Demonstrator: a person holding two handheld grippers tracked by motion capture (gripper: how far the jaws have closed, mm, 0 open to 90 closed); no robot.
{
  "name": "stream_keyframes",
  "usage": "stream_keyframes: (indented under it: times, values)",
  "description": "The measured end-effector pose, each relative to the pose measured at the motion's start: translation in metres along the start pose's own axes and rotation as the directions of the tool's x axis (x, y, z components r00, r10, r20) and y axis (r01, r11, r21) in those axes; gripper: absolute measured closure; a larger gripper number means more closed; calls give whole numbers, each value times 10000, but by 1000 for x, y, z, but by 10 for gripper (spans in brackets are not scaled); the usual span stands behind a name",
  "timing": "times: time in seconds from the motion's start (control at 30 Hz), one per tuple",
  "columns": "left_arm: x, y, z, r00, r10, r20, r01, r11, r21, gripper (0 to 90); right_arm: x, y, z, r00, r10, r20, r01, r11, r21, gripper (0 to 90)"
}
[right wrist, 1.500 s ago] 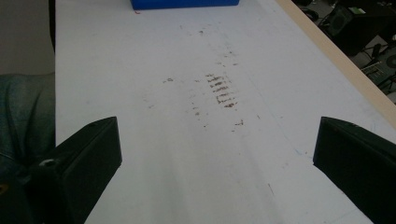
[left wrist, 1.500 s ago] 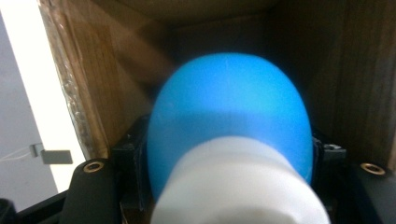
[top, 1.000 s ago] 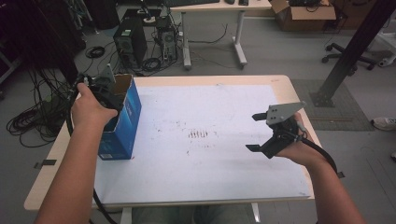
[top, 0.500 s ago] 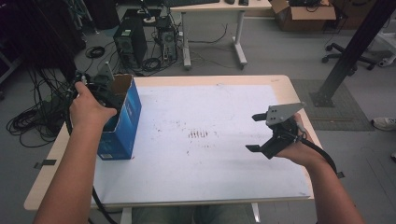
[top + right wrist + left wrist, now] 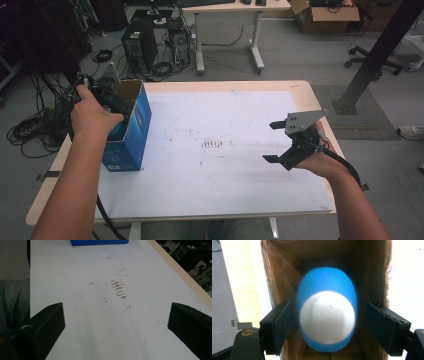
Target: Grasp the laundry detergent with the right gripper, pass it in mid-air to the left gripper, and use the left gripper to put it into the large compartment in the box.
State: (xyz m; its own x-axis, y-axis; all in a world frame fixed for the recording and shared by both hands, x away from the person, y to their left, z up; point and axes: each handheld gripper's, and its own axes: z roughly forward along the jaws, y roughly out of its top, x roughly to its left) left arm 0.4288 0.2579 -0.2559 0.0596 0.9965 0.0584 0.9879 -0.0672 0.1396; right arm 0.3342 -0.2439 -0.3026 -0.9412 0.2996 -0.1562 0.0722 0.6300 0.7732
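Left gripper view: spread left tongs [image 5: 328, 322] flank a blurred, seemingly egg-shaped blue-white object [image 5: 327, 310] inside the box [image 5: 372, 270].

Grey floor [image 5: 300, 45]; cable tangle [image 5: 35, 125] left; computer towers [image 5: 137, 45]; second desk [image 5: 235, 7]; cardboard box [image 5: 325, 10].

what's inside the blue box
Inside the blue box, the left gripper view shows a blue and white egg-shaped object between the open jaws of the left gripper. It covers most of the box's cardboard bottom.

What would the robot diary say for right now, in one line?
left gripper: open, over blue box, around blue-and-white object | right gripper: open, empty, above table
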Motion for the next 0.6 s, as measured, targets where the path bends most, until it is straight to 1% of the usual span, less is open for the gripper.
stream_keyframes:
  times: [0.07, 0.3, 0.47, 0.6]
  values:
    - [0, -1, -2, 10000, -62, 72, 62, 10000, -36, 228, 0, 0, 0, 10000, 14, 6, -14, 10000, -6, 8]
    - [-1, -2, -16, 10000, -43, 59, 45, 9997, -247, 226, 1, 0, -3, 10000, -4, 44, 5, 10000, -40, 8]
    - [-3, -4, -28, 10000, -16, 29, 17, 9985, -549, 181, 1, 1, -4, 10000, -22, 57, 22, 10000, -57, 8]
    - [-5, -6, -34, 9999, 115, 3, -115, 9976, -677, 156, 1, 1, -4, 10000, -49, 41, 49, 10000, -77, 8]
